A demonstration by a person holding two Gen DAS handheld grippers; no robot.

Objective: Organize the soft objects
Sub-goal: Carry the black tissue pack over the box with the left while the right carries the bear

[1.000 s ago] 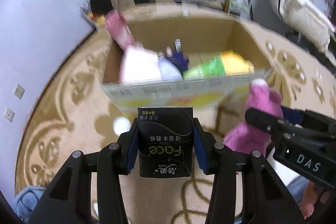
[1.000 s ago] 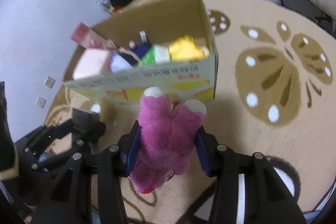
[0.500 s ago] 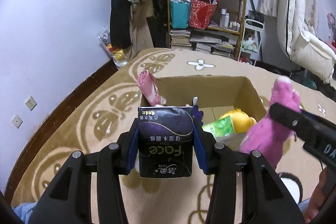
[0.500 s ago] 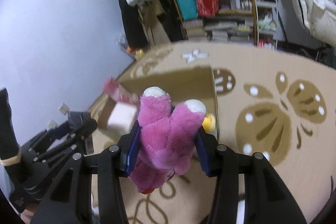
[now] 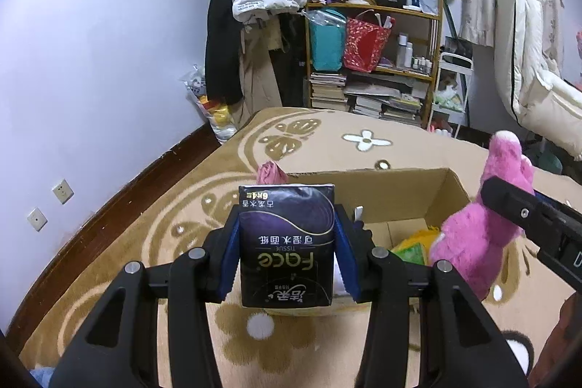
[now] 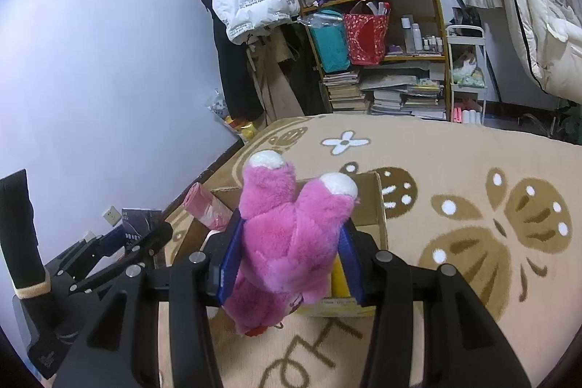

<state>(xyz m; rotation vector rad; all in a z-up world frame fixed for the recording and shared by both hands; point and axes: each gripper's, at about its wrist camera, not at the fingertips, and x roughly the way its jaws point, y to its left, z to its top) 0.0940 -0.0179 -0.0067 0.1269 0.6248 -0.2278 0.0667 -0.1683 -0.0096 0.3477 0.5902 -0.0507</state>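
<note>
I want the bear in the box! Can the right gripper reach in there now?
Probably yes: the right gripper holds the pink plush before the open-topped cardboard box, with nothing visible between them.

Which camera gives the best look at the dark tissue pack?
The left wrist view. The tissue pack sits centred and close there, its printed face fully readable, clamped in the left hand-held gripper. The right wrist view shows only a small corner of it at the left edge, partly hidden by that gripper.
</note>
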